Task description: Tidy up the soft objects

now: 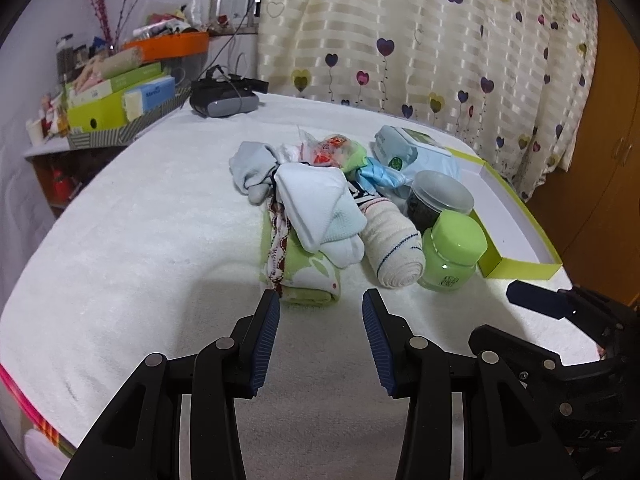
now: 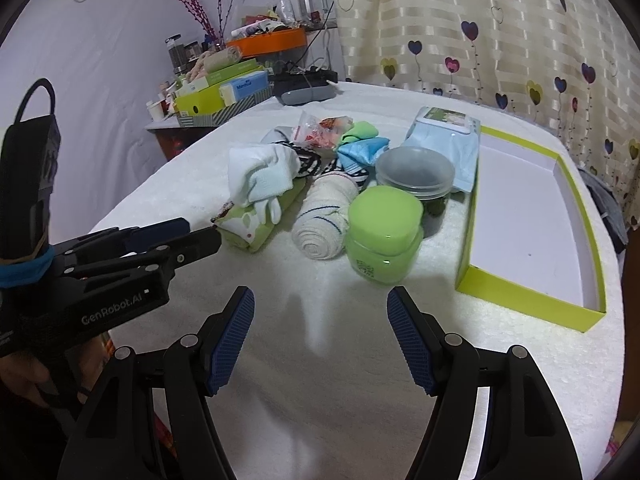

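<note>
Two grippers, both with jaws spread wide and nothing between them, above the near part of a white towel-covered table [image 2: 320, 380]. Left gripper [image 1: 320, 308]: fingertips just short of a rolled green cloth [image 1: 304, 276], not touching it. Right gripper [image 2: 320, 304]: over bare towel, near a green-lidded jar [image 2: 384, 236].

Soft items, heaped mid-table:
- rolled green cloth with white pattern and a red-and-white trim, nearest the left gripper;
- pale blue-and-white sock [image 1: 324, 212], lying partly on top of that cloth;
- rolled cream sock [image 1: 396, 248] with a thin dark stripe, beside the cloth and touching the green-lidded jar;
- light grey sock [image 1: 252, 168], towards the far side of the heap;
- blue fabric piece [image 2: 360, 152] and black-and-white striped piece [image 2: 308, 160], behind the cream roll.

Other items:
- clear-lidded tub [image 2: 416, 172], behind the green jar;
- wet-wipes pack [image 2: 444, 136], behind the tub;
- crinkled plastic packet [image 1: 332, 148], at the far side of the heap;
- shallow lime-green box [image 2: 592, 240] with white interior, open, along the table's right edge.
</note>
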### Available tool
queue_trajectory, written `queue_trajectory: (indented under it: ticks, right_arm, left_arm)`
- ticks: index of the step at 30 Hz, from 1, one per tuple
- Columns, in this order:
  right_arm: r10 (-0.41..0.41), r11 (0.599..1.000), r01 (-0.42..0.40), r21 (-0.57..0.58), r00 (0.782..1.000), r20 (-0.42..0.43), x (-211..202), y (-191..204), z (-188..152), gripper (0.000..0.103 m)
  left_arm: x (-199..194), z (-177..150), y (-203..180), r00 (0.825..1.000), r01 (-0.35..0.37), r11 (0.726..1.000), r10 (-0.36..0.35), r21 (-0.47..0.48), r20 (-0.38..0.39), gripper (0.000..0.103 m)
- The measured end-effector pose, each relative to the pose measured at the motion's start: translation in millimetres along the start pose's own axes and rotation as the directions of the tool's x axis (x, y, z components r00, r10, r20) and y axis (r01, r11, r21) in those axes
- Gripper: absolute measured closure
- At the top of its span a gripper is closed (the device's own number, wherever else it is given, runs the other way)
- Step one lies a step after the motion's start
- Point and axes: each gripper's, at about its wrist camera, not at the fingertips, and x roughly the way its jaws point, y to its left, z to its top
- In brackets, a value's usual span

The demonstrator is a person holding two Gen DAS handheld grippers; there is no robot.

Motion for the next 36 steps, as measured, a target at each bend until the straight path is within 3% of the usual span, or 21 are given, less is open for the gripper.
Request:
queue_trajectory:
  ticks: [6,13,32,33,34,36]
  right_arm:
    - [0.006,1.0,-0.006,0.001,1.0,0.013,0.9,-0.1,9.2,0.033]
    - [0.021,0.999,-0.02,-0.036,0.999,0.033,7.4,9.9,29.1,0.033]
    - [0.124,0.99,-0.125,-0.061,0.992,-0.018,86.6,35.3,88.7,0.034]
    - [0.124,0.99,-0.125,-0.06,0.992,-0.023,90.6,36.6,89.9,0.041]
    - [0.126,0.99,-0.128,-0.06,0.992,-0.029,94.4,37.5,91.1,0.055]
    - [0.129,0.99,-0.131,-0.053,0.991,-0.04,100.8,37.3,92.4,0.062]
  left_arm:
    - [3.5,6.0,15.6,0.999,0.032,0.998,-0.032,-0.05,-0.003,0.061]
    - [6.6,11.1,26.1,1.0,0.011,0.998,-0.01,-0.066,0.01,0.061]
    - [20.0,19.2,80.1,1.0,0.026,0.986,-0.025,-0.162,0.01,0.057]
    - [20.6,19.9,82.2,1.0,0.025,0.986,-0.023,-0.165,0.011,0.056]
    - [20.8,20.3,83.7,1.0,0.024,0.986,-0.022,-0.166,0.012,0.056]
    - [21.5,21.3,85.6,1.0,0.025,0.985,-0.023,-0.169,0.015,0.056]
